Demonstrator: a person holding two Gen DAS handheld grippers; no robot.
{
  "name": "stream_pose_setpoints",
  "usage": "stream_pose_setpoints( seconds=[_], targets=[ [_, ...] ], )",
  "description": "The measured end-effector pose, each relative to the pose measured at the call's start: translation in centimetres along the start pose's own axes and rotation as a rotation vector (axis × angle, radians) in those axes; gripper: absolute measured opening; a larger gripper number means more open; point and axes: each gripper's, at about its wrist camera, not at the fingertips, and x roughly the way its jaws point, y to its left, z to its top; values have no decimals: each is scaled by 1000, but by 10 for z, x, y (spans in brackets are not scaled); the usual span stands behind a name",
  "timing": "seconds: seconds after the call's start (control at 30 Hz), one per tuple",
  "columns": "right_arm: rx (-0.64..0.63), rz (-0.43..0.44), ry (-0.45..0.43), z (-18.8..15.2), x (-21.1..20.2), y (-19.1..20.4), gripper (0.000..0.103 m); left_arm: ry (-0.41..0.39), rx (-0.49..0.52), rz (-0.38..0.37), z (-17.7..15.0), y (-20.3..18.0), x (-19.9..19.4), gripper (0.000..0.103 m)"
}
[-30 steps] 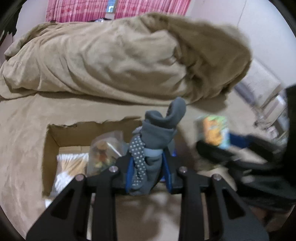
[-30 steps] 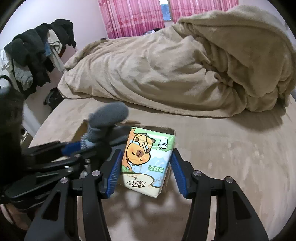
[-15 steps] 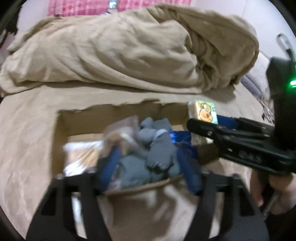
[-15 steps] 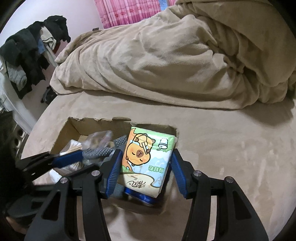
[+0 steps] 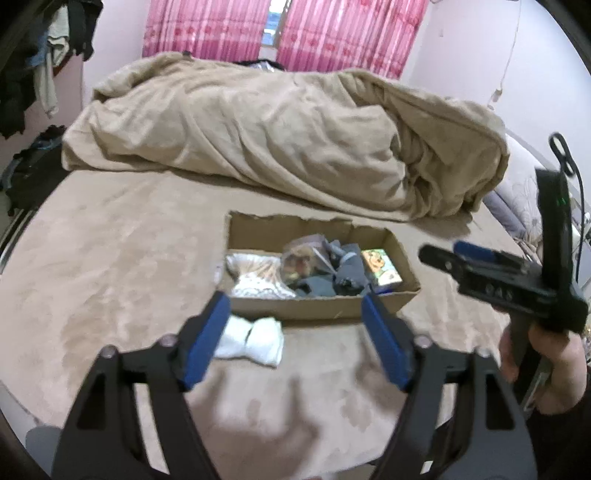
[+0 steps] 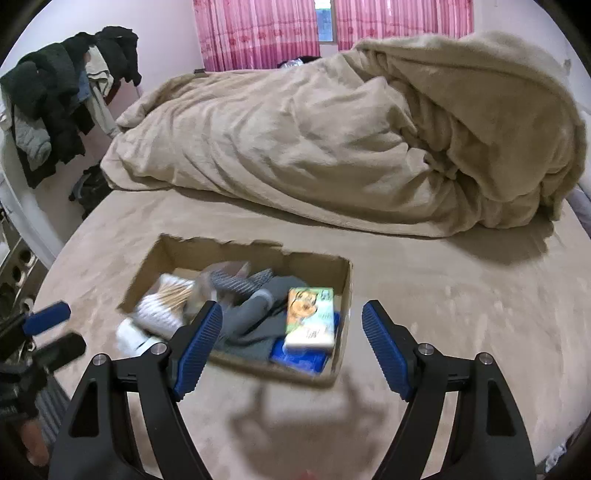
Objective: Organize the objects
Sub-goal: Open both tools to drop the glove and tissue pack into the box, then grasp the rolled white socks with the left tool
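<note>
A shallow cardboard box [image 5: 400,251] [image 6: 345,291] lies on the bed. In it are grey socks [image 5: 345,275] [image 6: 255,314], a tissue pack with a cartoon print [image 5: 380,267] [image 6: 310,317], a cotton swab bag [image 5: 255,275] [image 6: 173,291], a clear snack bag [image 5: 301,258] and a blue packet [image 6: 299,358]. A white sock bundle [image 5: 253,341] [image 6: 127,336] lies outside the box at its near left. My left gripper [image 5: 295,339] is open and empty, above and in front of the box. My right gripper [image 6: 291,345] is open and empty above the box's near edge; it also shows in the left wrist view [image 5: 491,273].
A rumpled beige duvet [image 5: 280,136] [image 6: 332,140] covers the far half of the bed. Dark clothes [image 6: 55,96] hang on a rack at the left. Pink curtains [image 5: 280,33] are at the back wall. The bed edge curves along the left.
My left gripper let go of the grey socks into the box and my right let go of the tissue pack there. Both grippers opened and drew back and up.
</note>
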Motion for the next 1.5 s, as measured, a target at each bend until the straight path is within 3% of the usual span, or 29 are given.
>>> stream_pose_setpoints(
  seconds=[0.3,0.63,0.93,1.5],
  targets=[
    [8,-13,-39,-30,-71,14,81,-35,-53,15,-21,7,-53,91],
    [-22,-12,-38,-57,-109,26,81,15,-22,37,-46,4,-54,92],
    [-24,10,17,-69,-77,28,81,64,-10,45,-51,7,-21,95],
    [5,-1,124,-83,25,3,81,163,18,79,-52,38,96,95]
  ],
)
